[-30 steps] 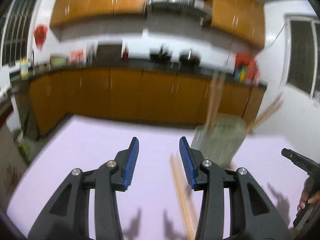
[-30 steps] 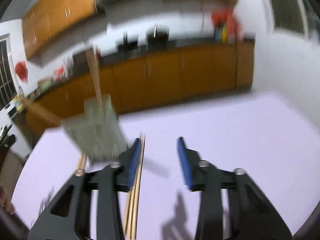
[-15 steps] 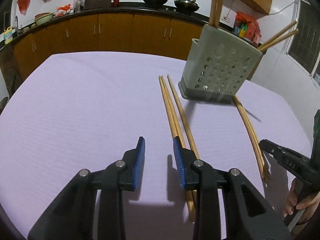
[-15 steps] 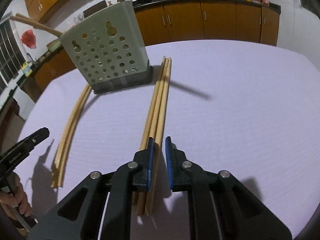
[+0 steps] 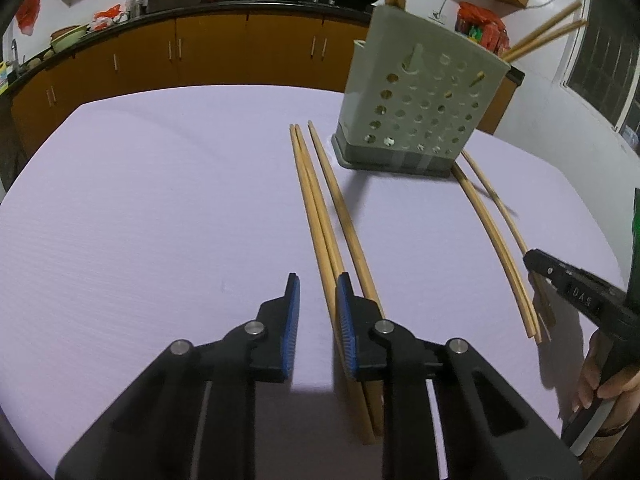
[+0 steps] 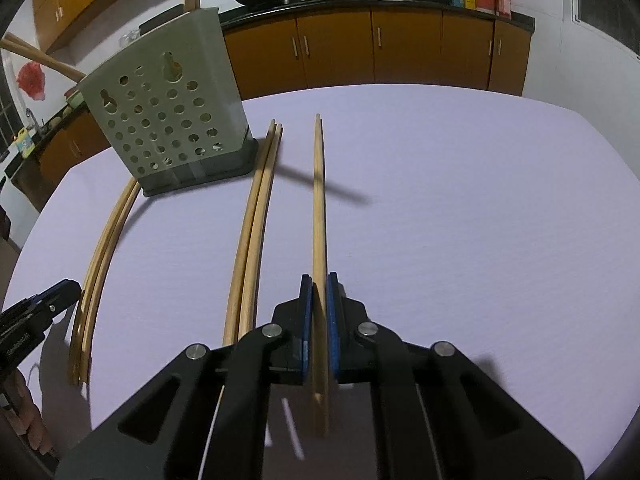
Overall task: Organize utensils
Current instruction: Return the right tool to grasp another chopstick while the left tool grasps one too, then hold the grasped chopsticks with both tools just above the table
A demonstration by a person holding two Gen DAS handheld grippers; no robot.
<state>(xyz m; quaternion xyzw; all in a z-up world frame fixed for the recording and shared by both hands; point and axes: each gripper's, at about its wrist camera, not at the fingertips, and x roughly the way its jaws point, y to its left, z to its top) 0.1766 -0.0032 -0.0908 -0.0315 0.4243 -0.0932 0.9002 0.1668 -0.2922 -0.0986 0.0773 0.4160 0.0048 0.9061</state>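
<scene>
Right wrist: chopstick (image 6: 319, 208) newly in claw (image 6: 316, 300)

Wooden chopsticks (image 5: 320, 216) lie beside perforated holder (image 5: 416, 108)

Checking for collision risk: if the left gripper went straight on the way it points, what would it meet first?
Probably nothing: the left gripper points along bare purple table, with the chopsticks just right of its line. Depth is unclear.

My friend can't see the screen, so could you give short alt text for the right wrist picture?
The right gripper pinches one chopstick above a lilac table. Two more chopsticks lie beside a holed holder.
</scene>
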